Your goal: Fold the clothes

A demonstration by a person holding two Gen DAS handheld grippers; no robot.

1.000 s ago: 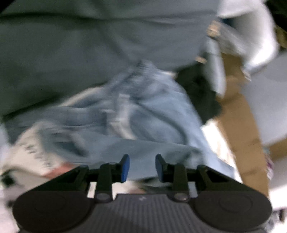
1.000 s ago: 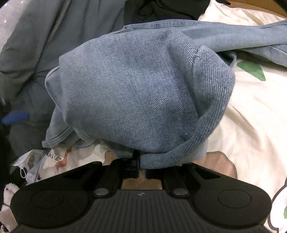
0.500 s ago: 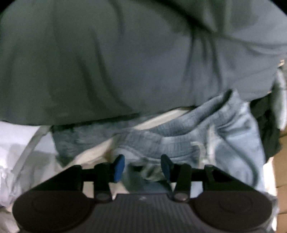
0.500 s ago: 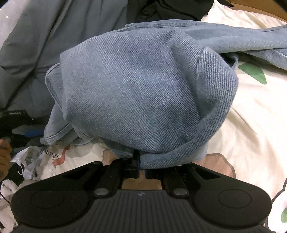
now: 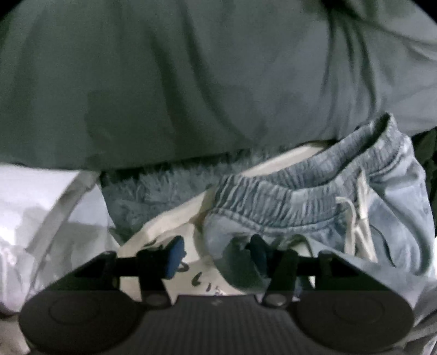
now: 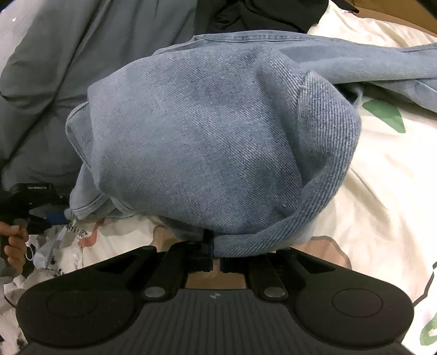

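Light blue jeans [image 6: 218, 136] lie bunched on a cream printed bedsheet [image 6: 382, 191]. My right gripper [image 6: 215, 254] is shut on a hem of the jeans, and the denim drapes over its front. In the left wrist view the jeans' elastic waistband [image 5: 286, 202] with a white drawstring [image 5: 357, 226] lies just ahead. My left gripper [image 5: 215, 256] is open, and a corner of the waistband sits between its jaws against the right finger. The left gripper also shows at the left edge of the right wrist view [image 6: 32, 207].
A grey-green quilt [image 5: 191, 82] fills the far side and also shows in the right wrist view [image 6: 54, 68]. A fluffy blue-grey fabric [image 5: 153, 194] and a white garment [image 5: 41, 218] lie to the left. Dark clothing [image 6: 259, 13] lies behind the jeans.
My left gripper has swung left and down to the jeans' waistband, and its jaws have opened wider around the corner. My right gripper has stayed shut on the hem.
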